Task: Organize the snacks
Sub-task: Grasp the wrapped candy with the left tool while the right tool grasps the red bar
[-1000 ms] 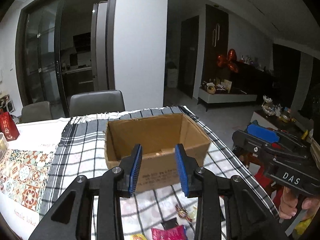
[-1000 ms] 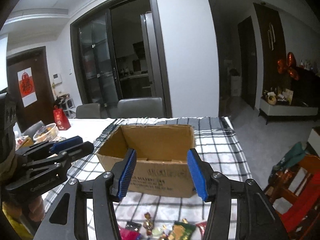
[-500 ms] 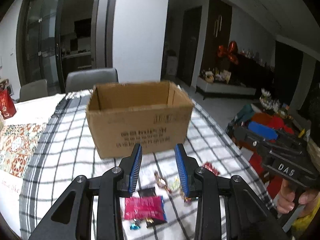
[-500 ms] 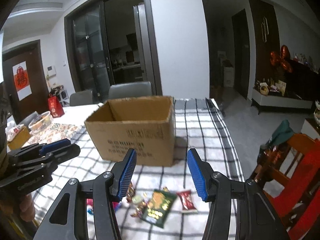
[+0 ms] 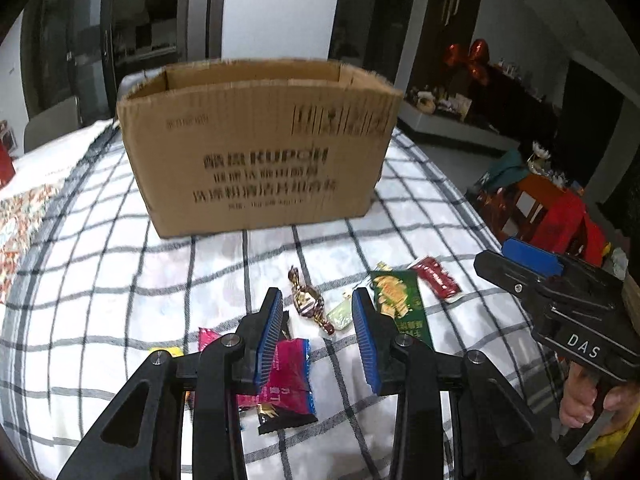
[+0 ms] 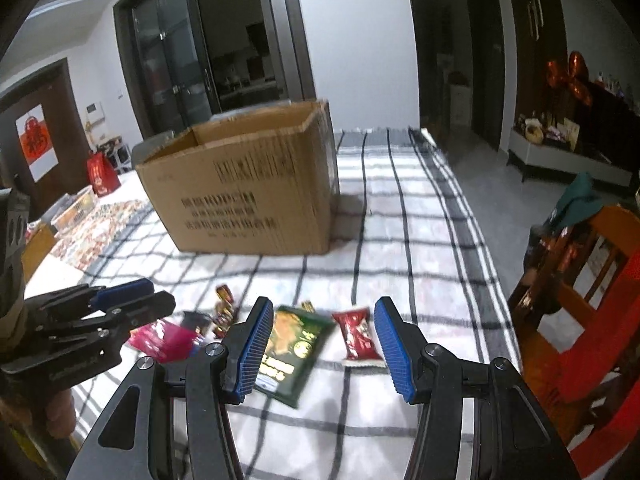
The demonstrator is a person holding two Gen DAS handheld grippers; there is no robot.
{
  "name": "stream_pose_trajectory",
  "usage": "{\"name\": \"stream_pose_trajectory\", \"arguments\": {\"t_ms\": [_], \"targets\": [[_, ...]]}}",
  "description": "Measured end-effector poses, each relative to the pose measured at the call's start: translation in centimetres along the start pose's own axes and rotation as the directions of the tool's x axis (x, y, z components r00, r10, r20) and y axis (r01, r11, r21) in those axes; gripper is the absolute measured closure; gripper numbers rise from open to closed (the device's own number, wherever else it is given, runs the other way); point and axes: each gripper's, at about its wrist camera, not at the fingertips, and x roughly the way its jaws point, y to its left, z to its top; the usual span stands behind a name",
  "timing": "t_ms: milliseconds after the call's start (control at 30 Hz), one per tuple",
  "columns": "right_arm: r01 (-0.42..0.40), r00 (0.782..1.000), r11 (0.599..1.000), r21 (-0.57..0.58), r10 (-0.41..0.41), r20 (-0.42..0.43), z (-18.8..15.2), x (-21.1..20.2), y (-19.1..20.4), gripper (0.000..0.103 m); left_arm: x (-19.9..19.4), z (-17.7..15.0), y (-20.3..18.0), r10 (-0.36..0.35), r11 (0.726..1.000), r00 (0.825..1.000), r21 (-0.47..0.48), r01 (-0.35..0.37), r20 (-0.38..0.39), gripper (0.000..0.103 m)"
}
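Observation:
An open cardboard box [image 5: 256, 152] [image 6: 248, 188] stands on the checked tablecloth [image 5: 120, 280]. In front of it lie loose snacks: a gold-wrapped candy [image 5: 306, 300], a green packet [image 5: 396, 300] [image 6: 292, 348], a dark red bar [image 5: 436, 278] [image 6: 358, 336], a pink packet [image 5: 288, 372] [image 6: 164, 338] and a black sachet [image 5: 280, 420]. My left gripper [image 5: 316, 332] hangs open above the candy and the pink packet, nothing between its pads. My right gripper [image 6: 324, 340] is open above the green packet and the red bar, holding nothing.
Patterned cloth [image 6: 100, 228] and a red bag [image 6: 102, 172] lie left of the box. A wooden chair with red cloth [image 6: 592, 300] stands at the table's right edge. A grey chair [image 5: 52, 124] sits behind the table. Bare checked cloth stretches right of the box.
Both grippers have come down and tilted toward the table. The box now looms higher and nearer, and the snacks have come up into view between the fingers.

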Motion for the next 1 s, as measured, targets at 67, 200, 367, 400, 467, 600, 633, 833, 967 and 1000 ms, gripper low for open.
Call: {"name": "stream_pose_trajectory", "arguments": {"t_ms": [67, 200, 367, 400, 467, 600, 633, 833, 967, 1000], "targets": [[-0.005, 1.000, 1.000, 0.015, 0.006, -0.028, -0.3, 1.0, -0.6, 0.049, 1.0, -0.1, 0.2, -0.007, 1.000, 1.000, -0.014, 0.006, -0.025, 0.068], [-0.020, 0.998, 0.999, 0.037, 0.022, -0.063, -0.7, 2.6, -1.2, 0.049, 2.4, -0.2, 0.3, -0.023, 0.999, 0.998, -0.038, 0.021, -0.059, 0.068], [-0.028, 0.996, 0.998, 0.050, 0.032, -0.082, -0.9, 3.9, -1.6, 0.050, 4.0, 0.2, 0.7, -0.032, 0.997, 0.996, -0.074, 0.026, -0.087, 0.069], [-0.028, 0.996, 0.999, 0.045, 0.031, -0.083, -0.9, 4.0, -1.6, 0.052, 4.3, 0.2, 0.7, -0.040, 0.996, 0.995, -0.084, 0.032, -0.093, 0.070], [-0.029, 0.995, 0.999, 0.037, 0.033, -0.090, -0.9, 4.4, -1.5, 0.054, 4.9, 0.3, 0.9, -0.051, 0.994, 0.993, -0.100, 0.040, -0.110, 0.075], [-0.016, 0.996, 1.000, 0.026, 0.018, -0.092, -1.1, 5.0, -1.6, 0.056, 5.9, 0.3, 1.0, -0.070, 0.991, 0.989, -0.126, 0.054, -0.133, 0.078], [-0.014, 0.995, 1.000, 0.026, 0.016, -0.093, -1.1, 5.1, -1.6, 0.058, 6.1, 0.3, 1.0, -0.065, 0.991, 0.989, -0.124, 0.049, -0.135, 0.078], [-0.015, 0.993, 0.999, 0.033, 0.018, -0.113, -1.4, 5.8, -1.9, 0.063, 6.9, 0.4, 1.0, -0.038, 0.993, 0.989, -0.116, 0.021, -0.146, 0.078], [-0.023, 0.991, 0.999, 0.034, 0.028, -0.129, -1.6, 6.3, -1.9, 0.064, 7.5, 0.6, 0.9, -0.033, 0.994, 0.988, -0.110, 0.016, -0.153, 0.078], [-0.024, 0.991, 0.999, 0.038, 0.028, -0.133, -1.6, 6.4, -1.9, 0.064, 7.7, 0.6, 0.9, -0.034, 0.993, 0.987, -0.115, 0.015, -0.160, 0.078]]}}
